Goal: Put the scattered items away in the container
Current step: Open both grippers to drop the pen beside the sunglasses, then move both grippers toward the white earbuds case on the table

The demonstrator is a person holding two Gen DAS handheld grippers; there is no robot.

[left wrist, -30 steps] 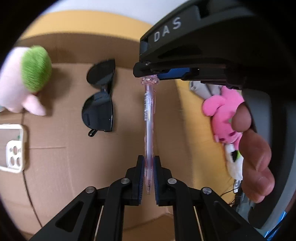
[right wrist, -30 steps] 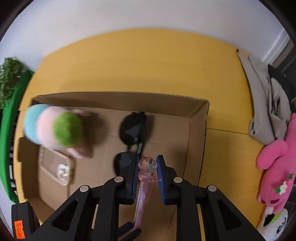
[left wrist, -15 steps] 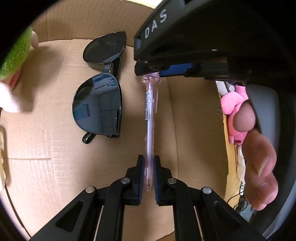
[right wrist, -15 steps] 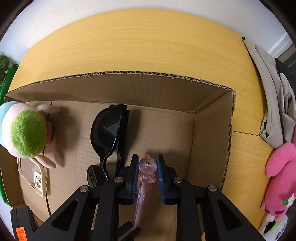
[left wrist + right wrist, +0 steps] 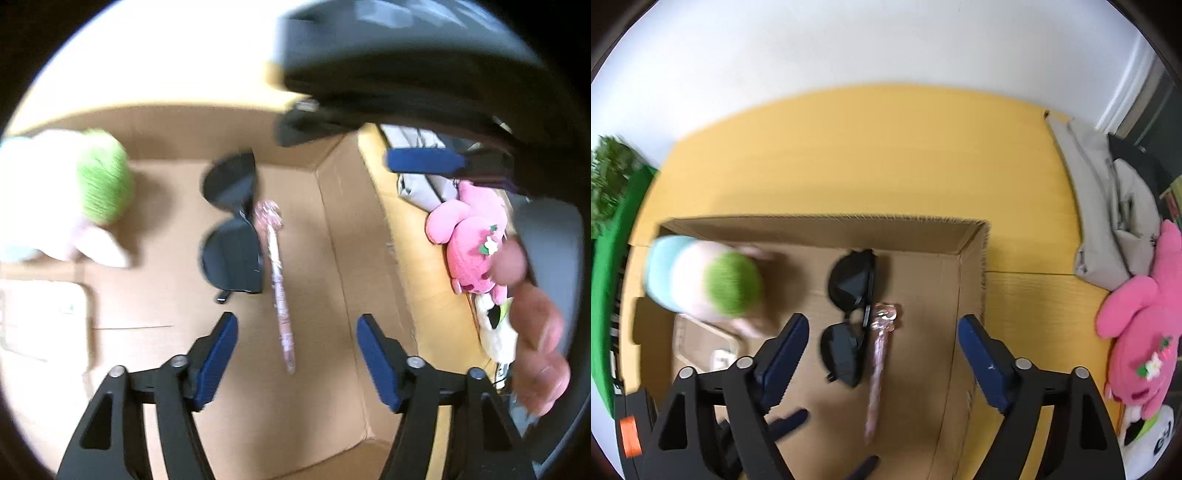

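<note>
Yellow wooden tabletop [image 5: 871,147] against white wall [image 5: 849,44]. Cardboard box [image 5: 971,280] on it holds pink pen [image 5: 279,291], lying flat just beside black sunglasses [image 5: 231,236]. Left gripper [image 5: 295,354] and right gripper [image 5: 882,354] both opening, nothing between their jaws. Pink plush [image 5: 1137,317] on table outside box.

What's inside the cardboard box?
Inside the cardboard box lie black sunglasses, a pink pen beside them, a plush toy with a green tuft and a clear phone case. The toy covers part of the case.
</note>
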